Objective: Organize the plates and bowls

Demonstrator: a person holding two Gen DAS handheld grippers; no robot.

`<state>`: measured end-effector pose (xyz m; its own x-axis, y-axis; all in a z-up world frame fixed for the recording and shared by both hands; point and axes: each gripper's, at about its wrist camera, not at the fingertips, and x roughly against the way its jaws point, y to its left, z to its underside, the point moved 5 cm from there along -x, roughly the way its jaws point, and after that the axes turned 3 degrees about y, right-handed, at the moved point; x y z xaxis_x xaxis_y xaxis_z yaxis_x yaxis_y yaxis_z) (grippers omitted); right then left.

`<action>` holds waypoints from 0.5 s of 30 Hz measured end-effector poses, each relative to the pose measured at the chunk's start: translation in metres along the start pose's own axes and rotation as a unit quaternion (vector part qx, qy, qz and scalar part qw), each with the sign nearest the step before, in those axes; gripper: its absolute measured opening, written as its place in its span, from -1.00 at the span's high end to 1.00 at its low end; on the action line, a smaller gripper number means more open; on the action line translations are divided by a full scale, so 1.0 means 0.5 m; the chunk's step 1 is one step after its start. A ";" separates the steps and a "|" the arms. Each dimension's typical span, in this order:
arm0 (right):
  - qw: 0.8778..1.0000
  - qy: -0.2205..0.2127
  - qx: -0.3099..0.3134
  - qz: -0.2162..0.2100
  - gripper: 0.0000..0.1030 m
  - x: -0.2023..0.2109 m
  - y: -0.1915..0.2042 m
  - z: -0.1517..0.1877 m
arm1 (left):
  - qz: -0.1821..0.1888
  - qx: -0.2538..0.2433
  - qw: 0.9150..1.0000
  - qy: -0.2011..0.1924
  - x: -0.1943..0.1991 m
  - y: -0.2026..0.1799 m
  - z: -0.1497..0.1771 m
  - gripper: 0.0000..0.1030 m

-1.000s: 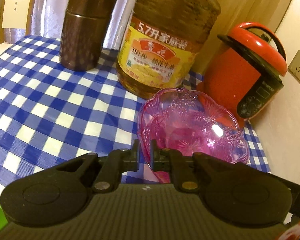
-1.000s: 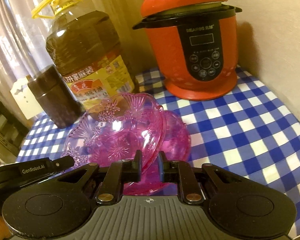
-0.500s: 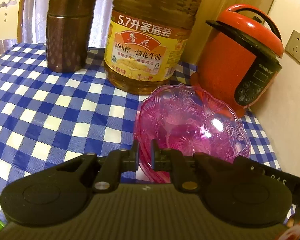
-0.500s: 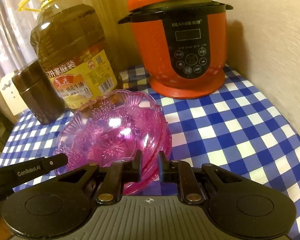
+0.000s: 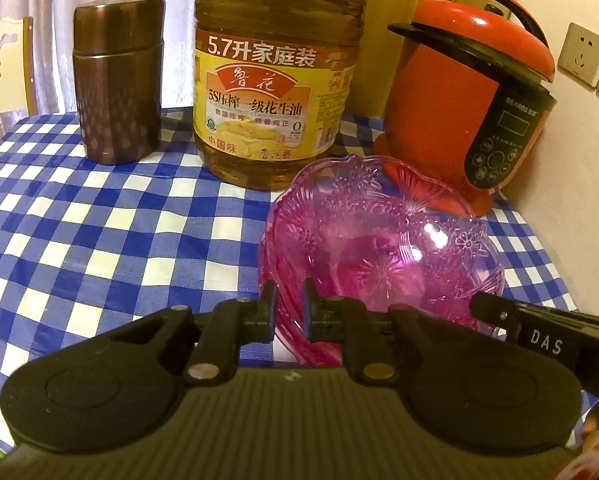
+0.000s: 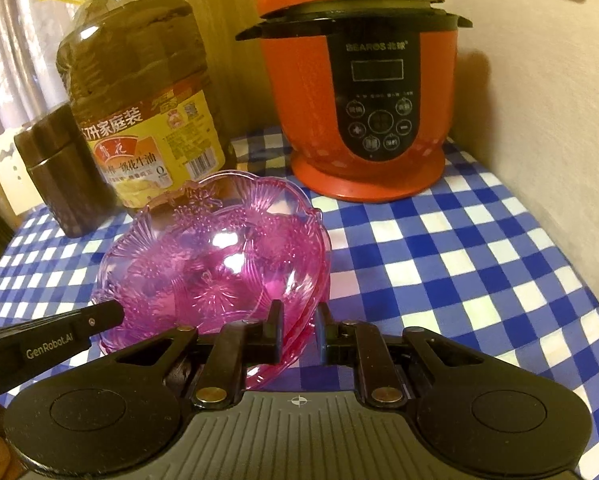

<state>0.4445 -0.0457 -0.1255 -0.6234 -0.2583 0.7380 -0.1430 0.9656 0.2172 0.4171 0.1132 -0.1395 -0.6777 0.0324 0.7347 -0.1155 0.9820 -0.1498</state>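
Observation:
Two clear pink bowls (image 5: 379, 240) (image 6: 219, 260) sit nested on the blue-and-white checked tablecloth (image 5: 99, 240), in front of the oil bottle. My left gripper (image 5: 289, 308) is shut on the stack's near left rim, which passes between its fingers. My right gripper (image 6: 299, 332) is shut on the near right rim of the same stack. A finger of the right gripper (image 5: 539, 332) shows at the right of the left wrist view. A finger of the left gripper (image 6: 59, 336) shows at the left of the right wrist view.
Behind the bowls stand a large oil bottle (image 5: 275, 92), a brown canister (image 5: 117, 80) to its left and a red electric cooker (image 6: 359, 92) to its right. A wall with sockets (image 5: 581, 54) closes the right side. A chair back (image 5: 3, 68) stands beyond the table.
The tilted upper bowl in my right gripper has come down and settled into the lower bowl. Both views have rolled level, and the left one has shifted across the table.

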 end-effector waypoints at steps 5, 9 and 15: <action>1.000 0.007 0.001 -0.001 0.68 -0.008 -0.001 0.003 | 0.000 -0.001 1.000 0.002 -0.002 0.001 0.001 0.78; 1.000 0.007 0.005 0.001 0.68 -0.010 -0.001 0.002 | -0.002 -0.003 1.000 0.002 -0.003 0.000 0.002 0.77; 1.000 0.007 0.006 0.003 0.68 -0.012 -0.003 0.002 | -0.002 -0.006 1.000 0.004 -0.006 -0.002 0.004 0.77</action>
<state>0.4476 -0.0455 -0.1308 -0.6138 -0.2527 0.7479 -0.1491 0.9674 0.2046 0.4179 0.1115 -0.1425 -0.6719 0.0306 0.7401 -0.1087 0.9843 -0.1394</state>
